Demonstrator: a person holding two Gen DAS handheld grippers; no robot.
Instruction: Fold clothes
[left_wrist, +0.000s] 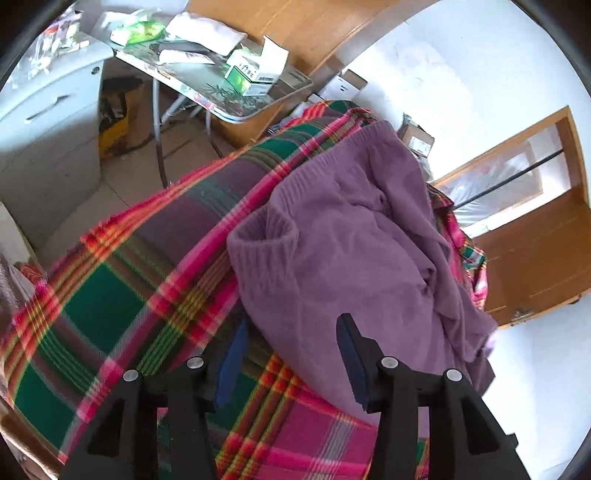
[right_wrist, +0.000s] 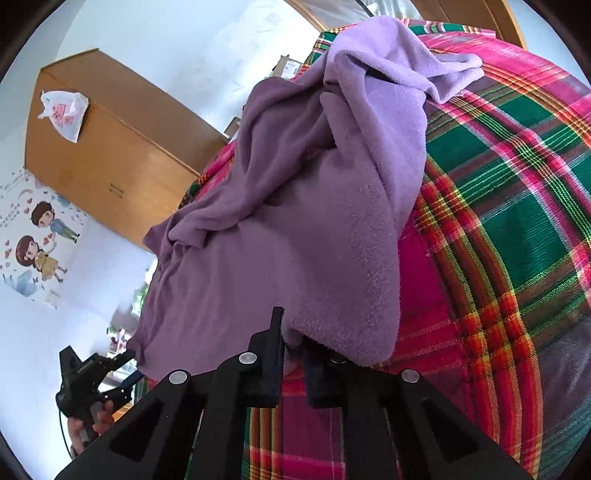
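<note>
A crumpled purple sweater (left_wrist: 354, 236) lies on a red, green and pink plaid blanket (left_wrist: 110, 317) that covers a bed. In the left wrist view my left gripper (left_wrist: 291, 350) is open just above the sweater's near ribbed edge, one finger over the blanket and the other over the knit. In the right wrist view the sweater (right_wrist: 266, 229) lies bunched, and my right gripper (right_wrist: 293, 345) is shut on its near fuzzy edge, which drapes over one finger. The left gripper (right_wrist: 127, 371), held by a hand (right_wrist: 99, 417), is at the sweater's far-left corner.
A folding table (left_wrist: 236, 107) with boxes and packets stands beyond the bed, next to a white drawer unit (left_wrist: 48, 122). A wooden wardrobe (right_wrist: 107, 155) with a plastic bag stands against the white wall. Cardboard boxes (left_wrist: 417, 140) sit past the bed's far end.
</note>
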